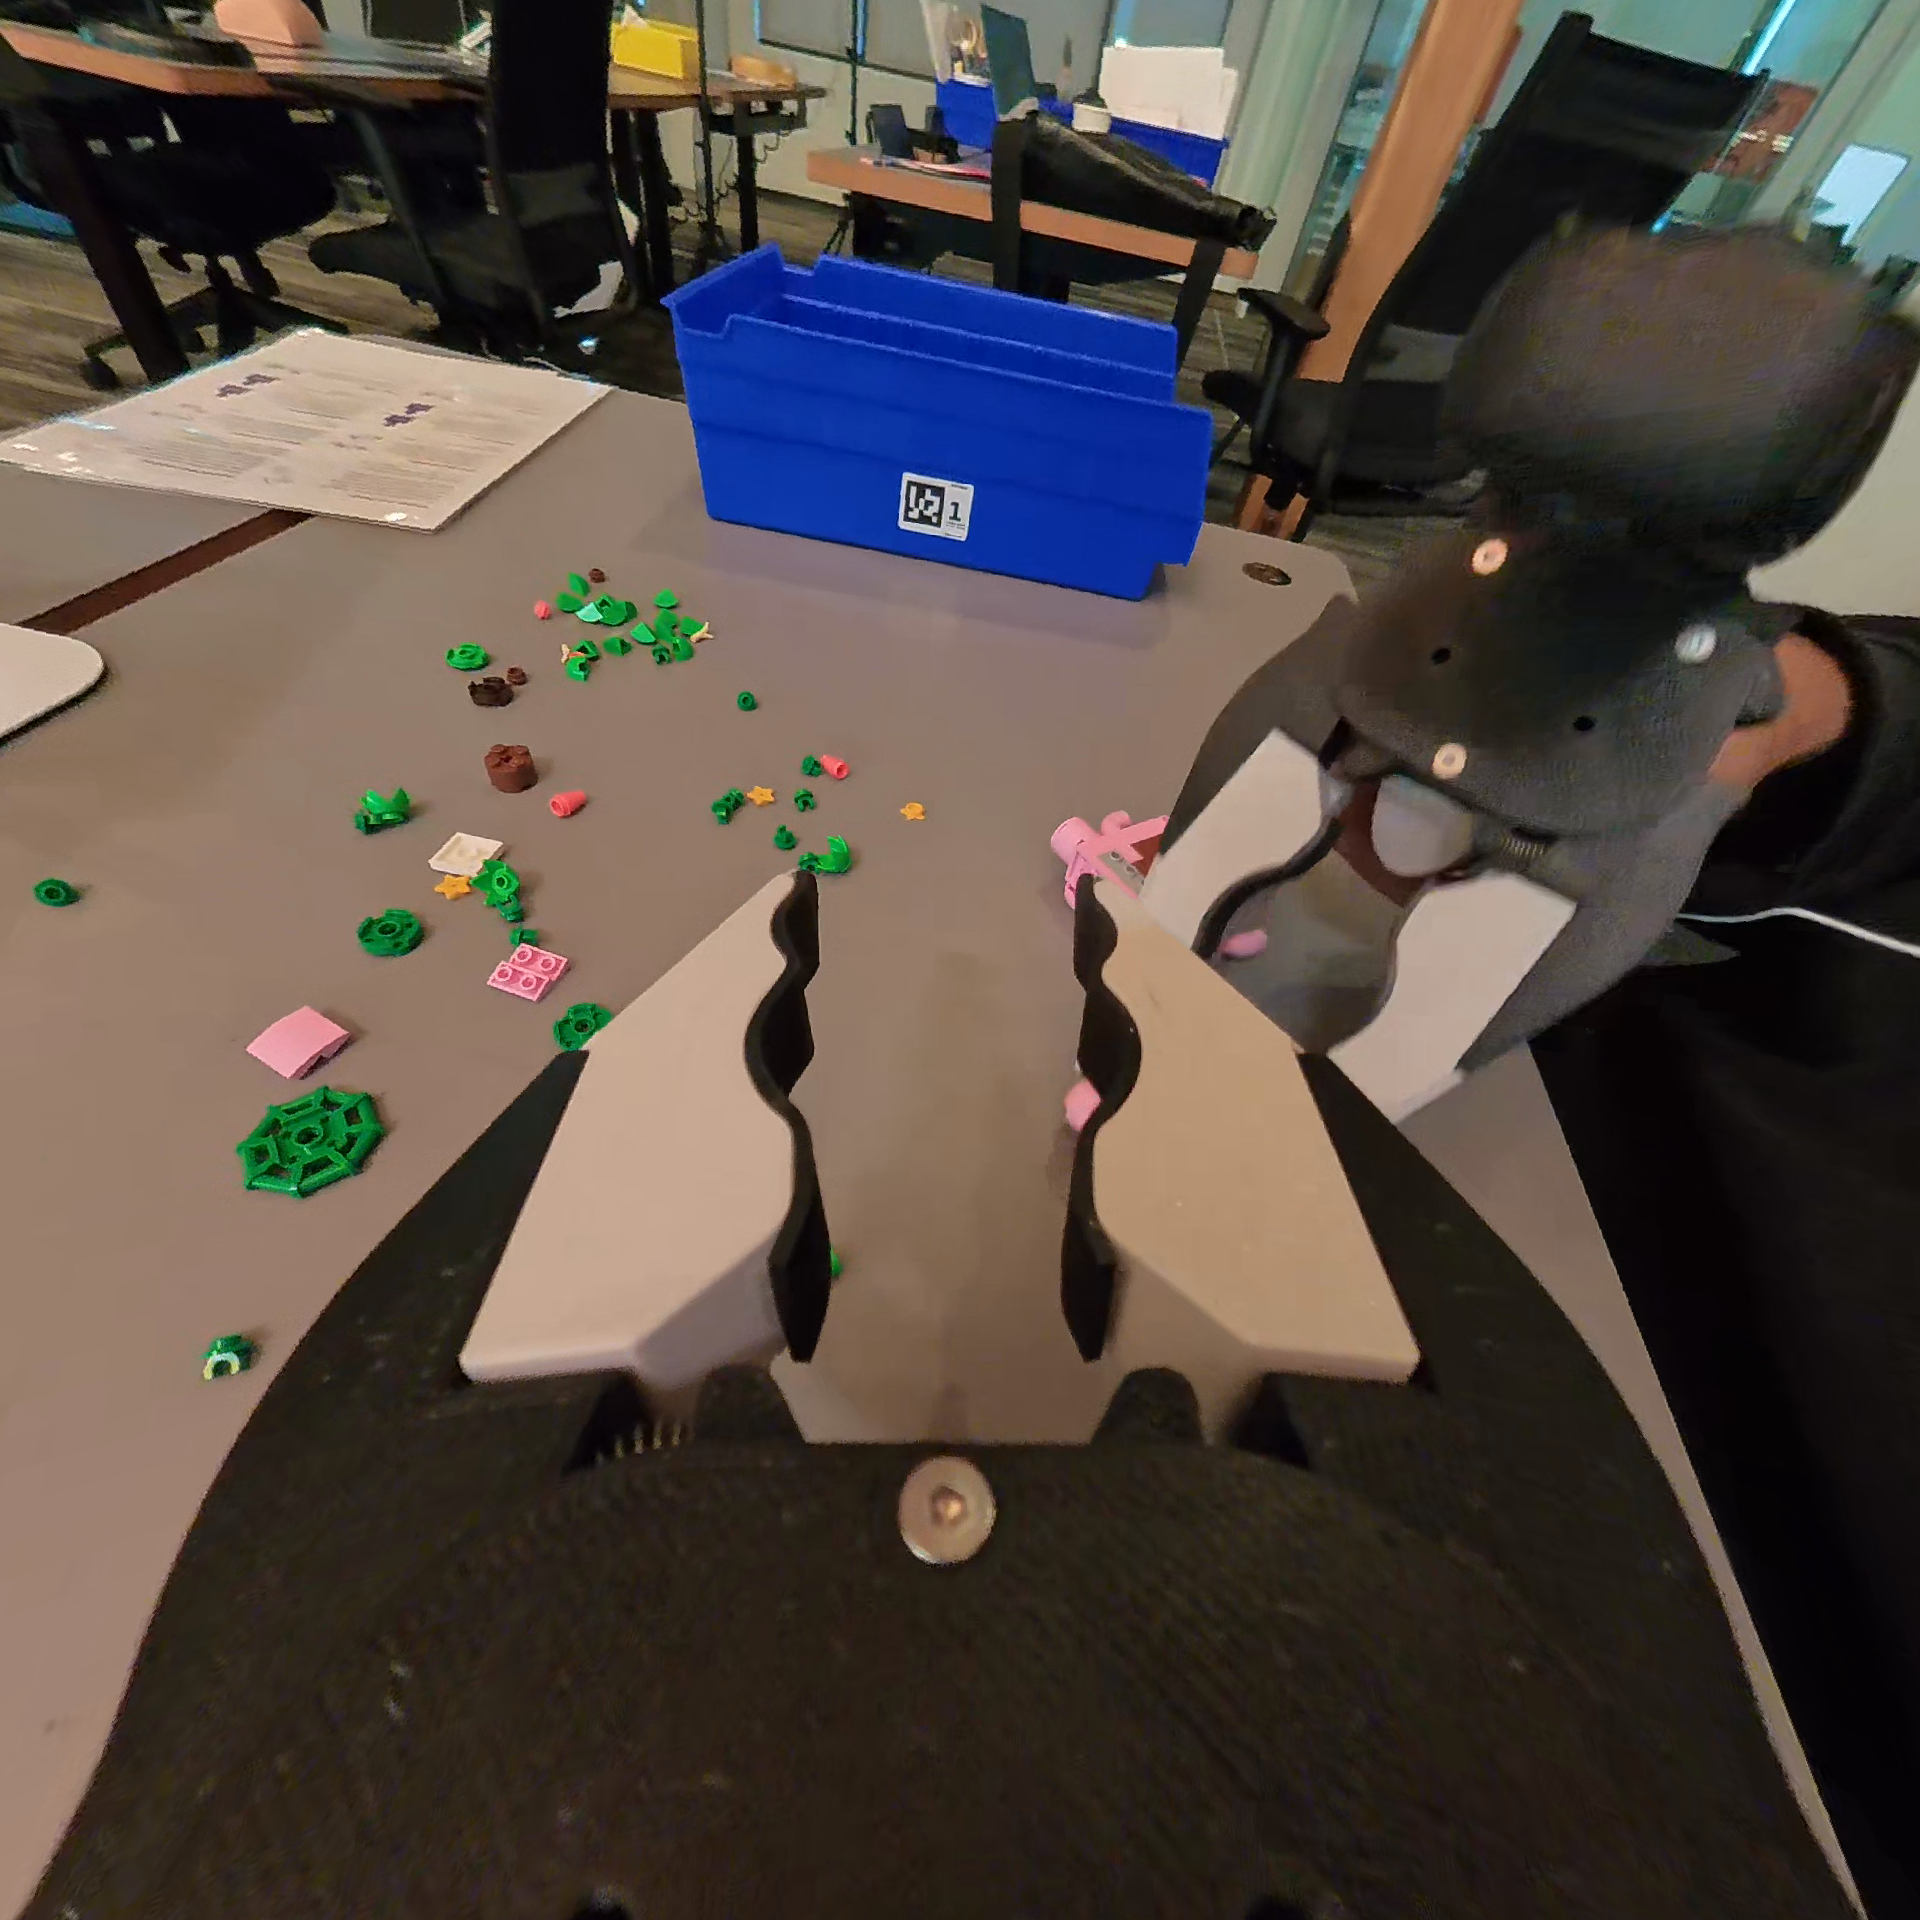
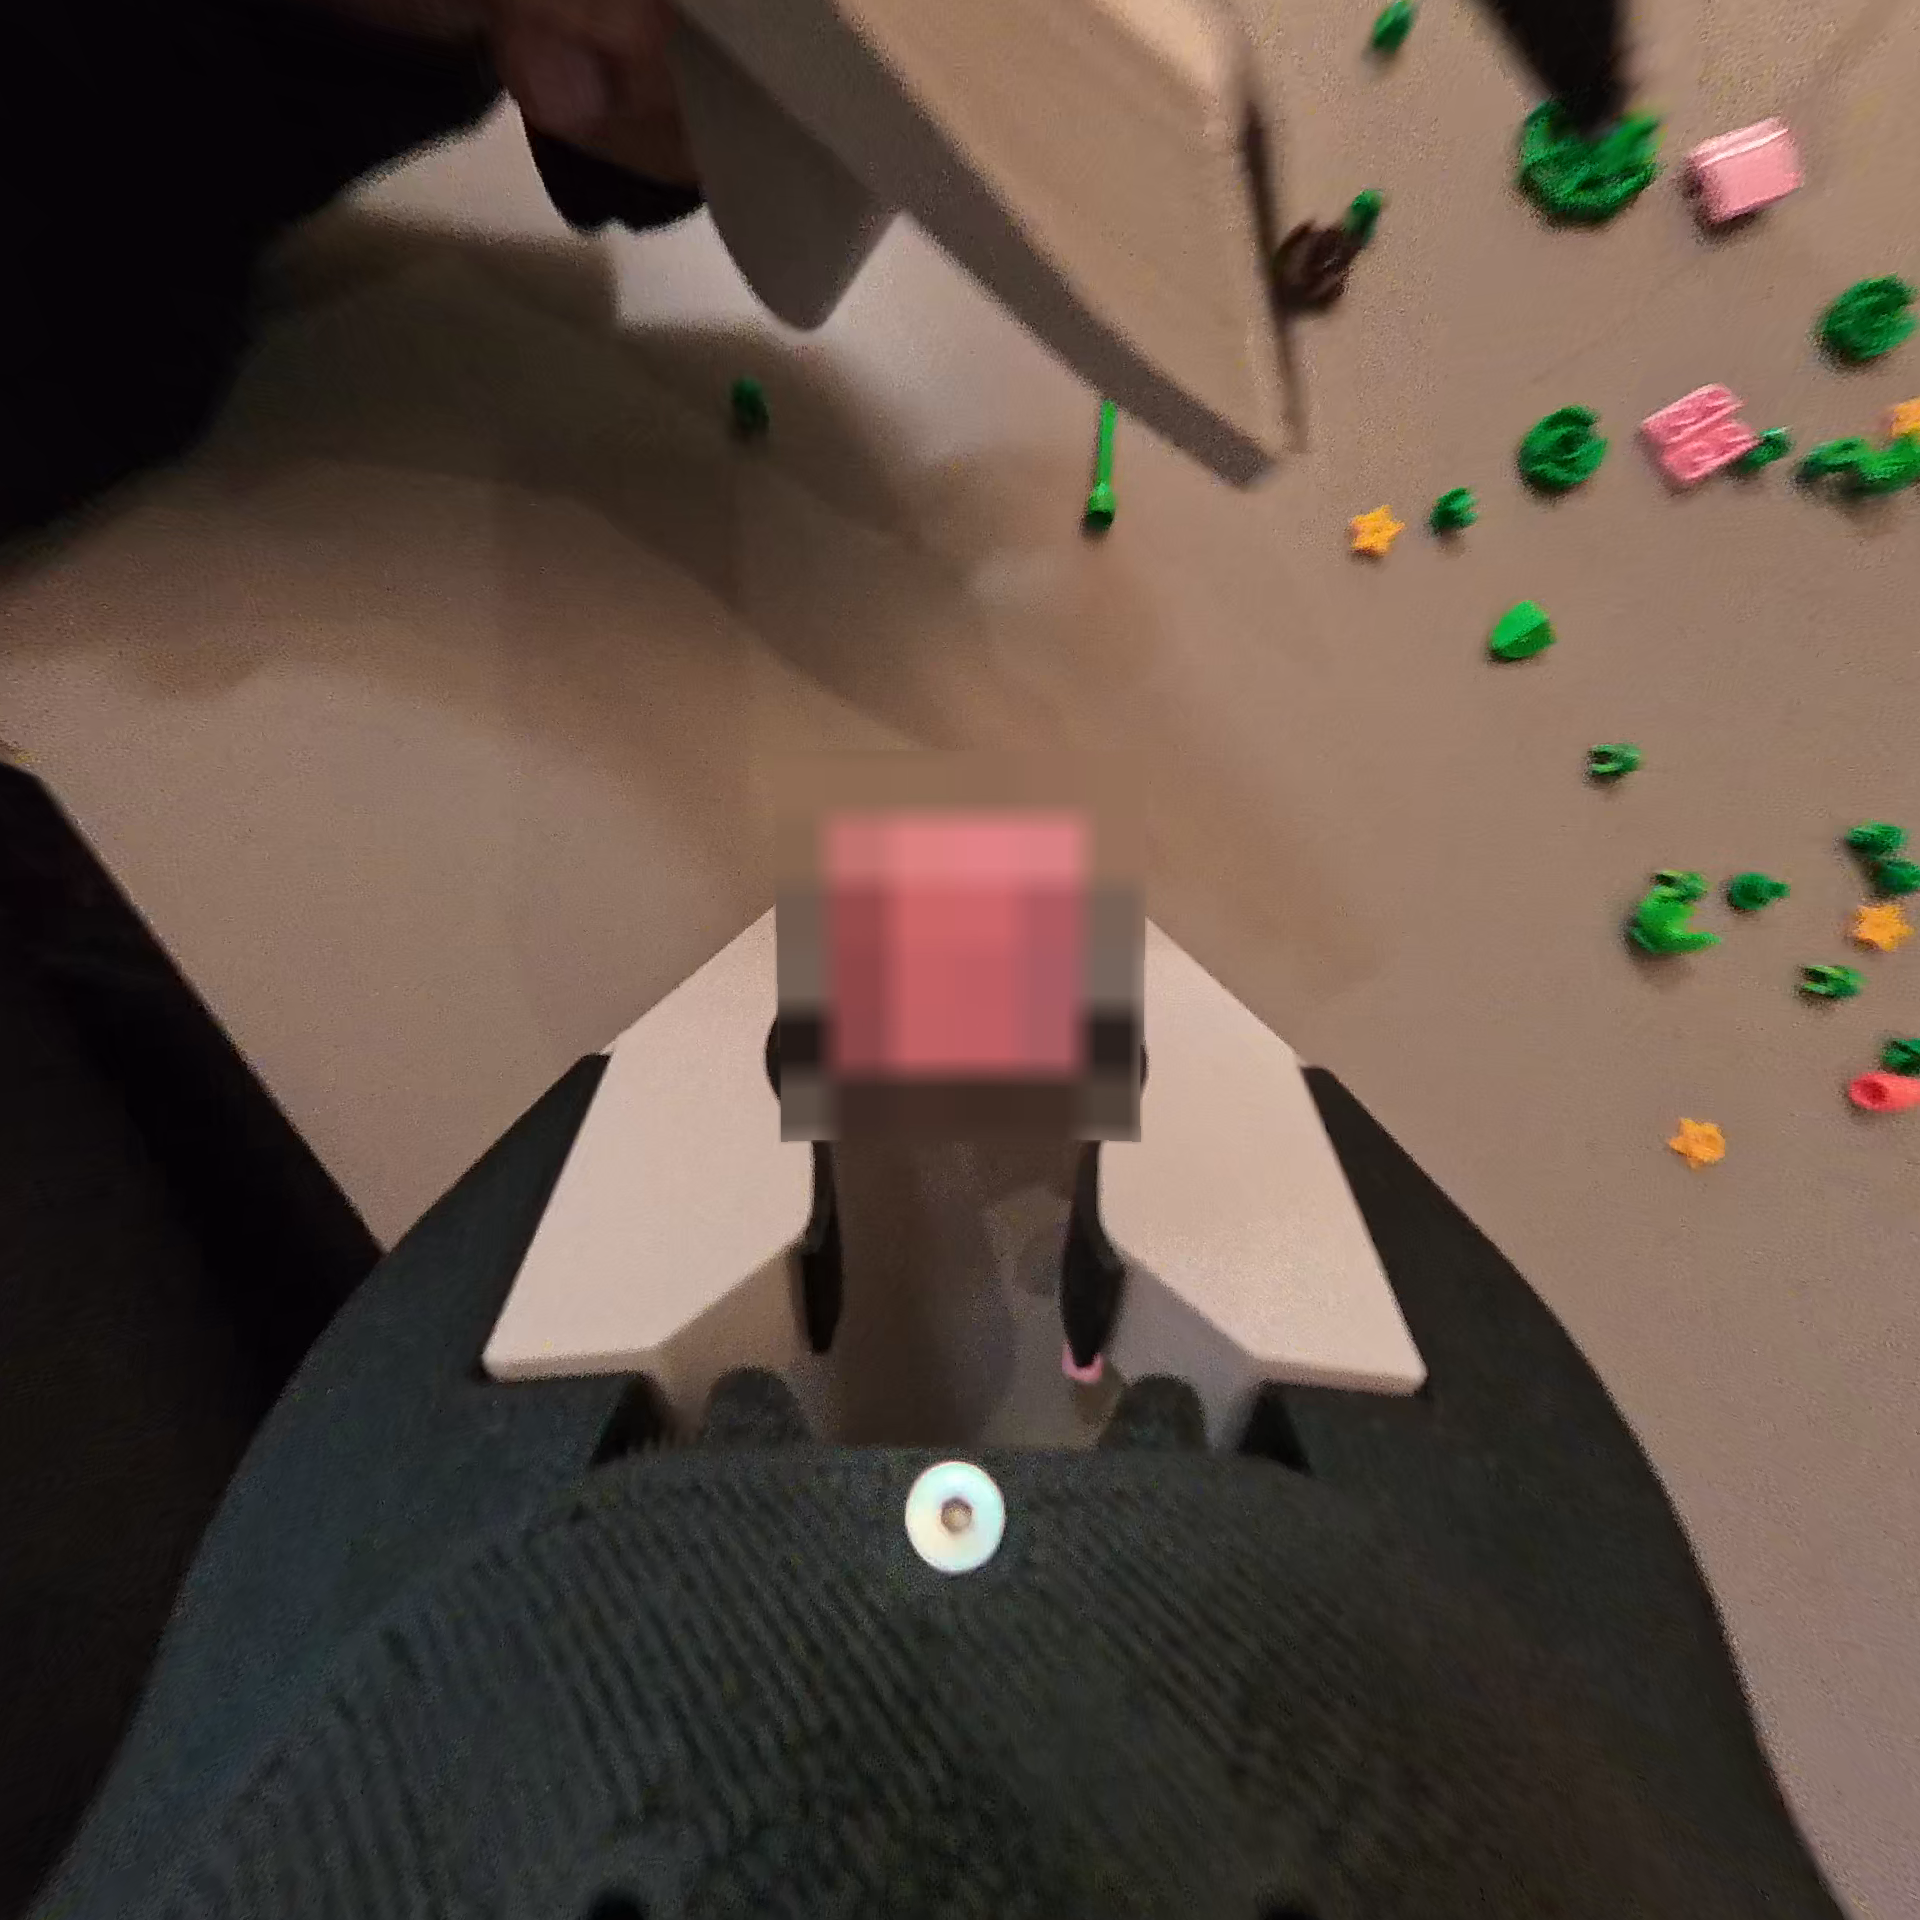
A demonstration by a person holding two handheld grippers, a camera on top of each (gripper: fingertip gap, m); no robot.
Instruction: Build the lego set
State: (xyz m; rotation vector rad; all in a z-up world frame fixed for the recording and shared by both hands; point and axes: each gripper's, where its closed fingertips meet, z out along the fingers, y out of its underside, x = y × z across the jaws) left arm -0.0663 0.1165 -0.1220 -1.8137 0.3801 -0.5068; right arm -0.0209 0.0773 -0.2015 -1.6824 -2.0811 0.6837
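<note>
Left gripper [image 1: 940, 914] low over grey bench [image 1: 260, 1226], fingers apart, nothing between them; right gripper [image 2: 956, 977] tip hidden under a mosaic patch, something pink between its fingers there, apparently the pink lego piece [image 1: 1103, 844] seen at its tip from the left view, but clamped or loose cannot be told. Loose parts well left of both: green web wheel [image 1: 310, 1141], pink plate [image 1: 528, 972], brown round stub [image 1: 510, 767], scattered green bits; blue bin [image 1: 935, 457] at far edge. Likely mid-assembly: best to steady pink piece upright, bring next part in square, press straight down.
</note>
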